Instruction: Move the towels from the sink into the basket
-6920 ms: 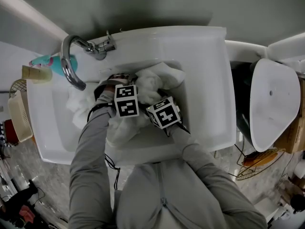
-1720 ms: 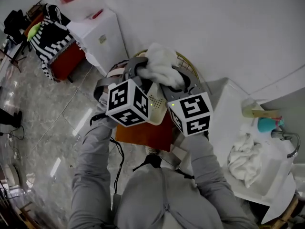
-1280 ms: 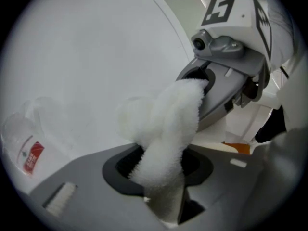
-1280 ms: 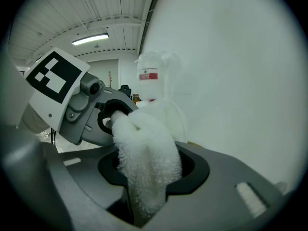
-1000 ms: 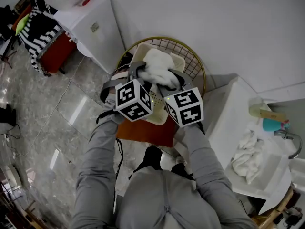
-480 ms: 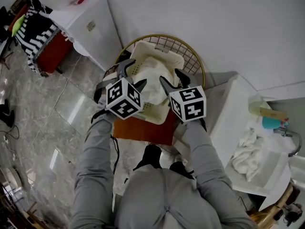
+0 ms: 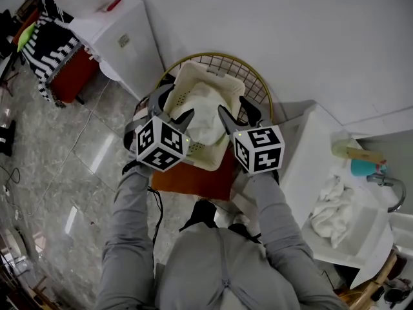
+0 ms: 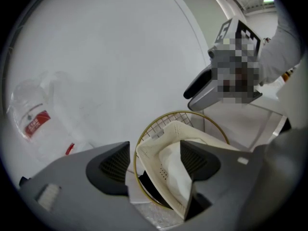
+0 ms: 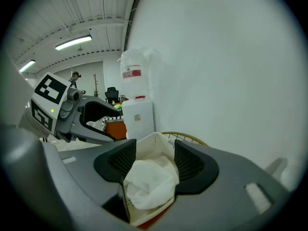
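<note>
A white towel (image 7: 205, 112) lies in the cream perforated basket (image 7: 193, 75), which sits inside a gold wire basket (image 7: 255, 76). My left gripper (image 7: 173, 108) and right gripper (image 7: 237, 113) hover just short of the basket's near rim. Both are open, their jaws have just been opening, and nothing is between them. The left gripper view looks past its own gripper (image 8: 154, 162) at the towel (image 8: 175, 174) in the basket (image 8: 159, 150). In the right gripper view, my right gripper (image 9: 154, 160) frames the towel (image 9: 149, 182). More white towels (image 7: 329, 205) lie in the sink (image 7: 368, 237) at the lower right.
A white water dispenser (image 7: 126, 37) stands left of the basket, and beyond it a red unit with striped cloth (image 7: 55, 41). An orange-brown stool (image 7: 193, 181) carries the baskets. A faucet (image 7: 390, 189) and a teal cup (image 7: 362, 168) stand by the sink. The wall is close behind.
A second ago both grippers held the towel over the basket. It now lies in the basket, and both grippers have opened and drawn back towards me.
</note>
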`<state>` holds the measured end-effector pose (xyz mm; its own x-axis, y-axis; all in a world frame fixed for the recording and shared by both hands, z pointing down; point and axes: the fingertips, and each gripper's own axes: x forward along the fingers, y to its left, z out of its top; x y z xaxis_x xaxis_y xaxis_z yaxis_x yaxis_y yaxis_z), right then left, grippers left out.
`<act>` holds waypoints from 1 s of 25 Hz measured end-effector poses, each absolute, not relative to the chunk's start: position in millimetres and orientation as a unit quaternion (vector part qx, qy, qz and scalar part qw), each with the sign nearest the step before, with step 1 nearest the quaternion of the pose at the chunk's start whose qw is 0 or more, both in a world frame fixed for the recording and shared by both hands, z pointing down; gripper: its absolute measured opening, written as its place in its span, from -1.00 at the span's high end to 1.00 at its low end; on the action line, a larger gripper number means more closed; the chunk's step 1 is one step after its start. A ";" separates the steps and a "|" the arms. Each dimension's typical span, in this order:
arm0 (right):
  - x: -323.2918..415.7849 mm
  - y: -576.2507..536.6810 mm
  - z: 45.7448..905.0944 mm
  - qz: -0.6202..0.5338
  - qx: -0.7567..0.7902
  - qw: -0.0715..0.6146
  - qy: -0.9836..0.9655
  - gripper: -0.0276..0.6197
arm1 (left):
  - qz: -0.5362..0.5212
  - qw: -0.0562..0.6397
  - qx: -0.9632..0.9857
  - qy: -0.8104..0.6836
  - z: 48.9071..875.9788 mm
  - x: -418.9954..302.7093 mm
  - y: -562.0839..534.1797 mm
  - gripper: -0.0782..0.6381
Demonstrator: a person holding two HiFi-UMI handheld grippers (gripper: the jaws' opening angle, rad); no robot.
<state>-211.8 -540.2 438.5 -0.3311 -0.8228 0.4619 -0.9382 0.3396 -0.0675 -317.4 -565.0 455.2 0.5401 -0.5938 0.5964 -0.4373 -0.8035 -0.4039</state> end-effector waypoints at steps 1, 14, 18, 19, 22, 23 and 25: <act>-210.5 -537.9 434.4 0.161 0.553 0.170 -0.800 0.21 | -0.373 0.106 -0.870 0.304 451.6 -317.7 -562.6 -0.21; -177.5 -473.1 360.5 0.120 0.584 0.068 -0.800 0.21 | -0.248 0.036 -0.889 0.382 407.0 -307.2 -500.4 -0.21; -153.1 -446.7 344.7 0.106 0.602 0.051 -0.790 0.21 | -0.228 0.038 -0.898 0.375 393.3 -285.7 -477.4 -0.21; -146.5 -439.5 341.4 0.104 0.606 0.047 -0.787 0.21 | -0.225 0.041 -0.900 0.372 390.0 -279.2 -470.2 -0.21; -127.4 -415.4 331.5 0.098 0.615 0.035 -0.782 0.21 | -0.217 0.057 -0.905 0.362 378.9 -257.6 -447.5 -0.21; -120.7 -406.3 328.2 0.096 0.619 0.031 -0.779 0.21 | -0.214 0.062 -0.907 0.356 375.2 -248.8 -439.5 -0.21; -105.8 -386.4 321.4 0.091 0.629 0.023 -0.772 0.21 | -0.207 0.072 -0.914 0.340 367.9 -228.4 -422.2 -0.21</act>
